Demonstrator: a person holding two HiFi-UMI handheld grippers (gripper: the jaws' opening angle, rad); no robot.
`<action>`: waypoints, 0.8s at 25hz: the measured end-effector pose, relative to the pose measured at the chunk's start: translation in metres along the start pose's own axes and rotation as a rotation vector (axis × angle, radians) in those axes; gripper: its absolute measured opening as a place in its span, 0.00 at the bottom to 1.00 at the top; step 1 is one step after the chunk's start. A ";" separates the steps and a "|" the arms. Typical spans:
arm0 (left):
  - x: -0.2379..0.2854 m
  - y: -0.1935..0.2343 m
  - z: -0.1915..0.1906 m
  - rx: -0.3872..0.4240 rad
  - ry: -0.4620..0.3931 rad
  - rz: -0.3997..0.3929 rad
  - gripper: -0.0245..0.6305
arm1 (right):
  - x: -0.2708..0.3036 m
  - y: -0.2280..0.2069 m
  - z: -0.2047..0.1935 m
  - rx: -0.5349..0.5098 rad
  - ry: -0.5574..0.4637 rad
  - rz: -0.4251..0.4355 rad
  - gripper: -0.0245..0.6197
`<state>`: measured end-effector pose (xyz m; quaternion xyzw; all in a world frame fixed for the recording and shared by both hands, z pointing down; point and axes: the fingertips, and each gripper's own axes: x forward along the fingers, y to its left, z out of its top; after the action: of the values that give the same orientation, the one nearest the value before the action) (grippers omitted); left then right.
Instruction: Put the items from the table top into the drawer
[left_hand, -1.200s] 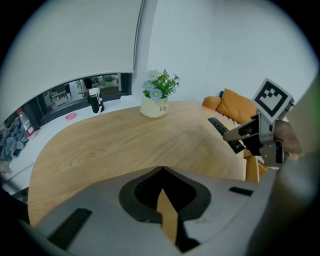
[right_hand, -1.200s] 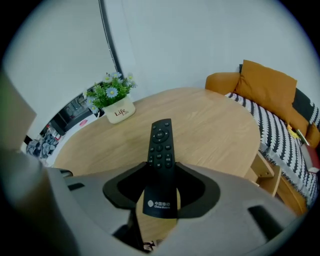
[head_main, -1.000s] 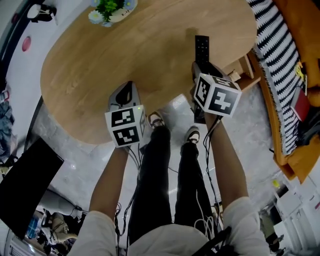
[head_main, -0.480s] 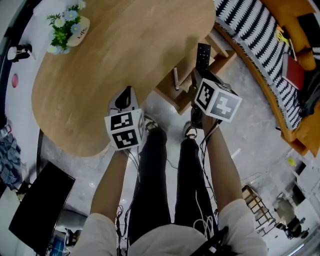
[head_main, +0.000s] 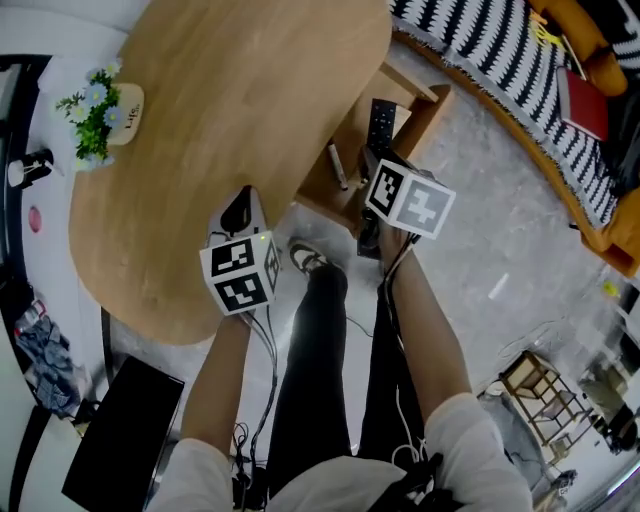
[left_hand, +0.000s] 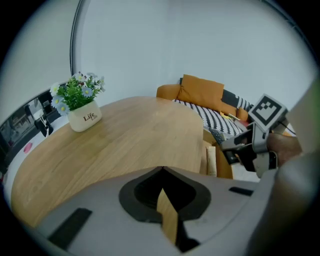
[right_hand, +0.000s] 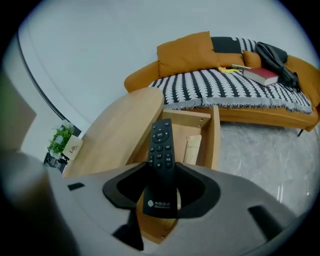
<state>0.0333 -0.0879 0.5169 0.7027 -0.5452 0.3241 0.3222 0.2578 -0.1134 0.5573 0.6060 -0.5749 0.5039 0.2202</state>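
Right gripper (right_hand: 161, 186) fingers (right_hand: 199, 189) clamp the near end of a slim black plastic remote (right_hand: 160, 150) above the open light-wood drawer (right_hand: 214, 134) right of the oval wooden desk (left_hand: 125, 140), likely light, stiff, slick, safer gripped mid-body; left gripper (left_hand: 163, 200) closed, empty.

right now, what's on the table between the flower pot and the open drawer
Nothing: the table top is bare wood between the flower pot and the drawer, as the head view and the right gripper view both show.
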 end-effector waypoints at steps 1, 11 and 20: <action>0.002 0.001 0.001 0.007 0.002 0.000 0.04 | 0.005 -0.002 -0.001 0.018 0.001 -0.001 0.30; 0.018 0.010 0.001 0.013 0.022 0.008 0.05 | 0.056 -0.007 -0.014 0.083 0.037 0.006 0.31; 0.015 0.006 0.001 -0.014 0.019 0.020 0.05 | 0.050 -0.009 -0.014 0.020 0.069 0.019 0.33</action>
<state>0.0307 -0.0985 0.5292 0.6919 -0.5513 0.3301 0.3292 0.2526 -0.1230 0.6088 0.5850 -0.5675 0.5322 0.2291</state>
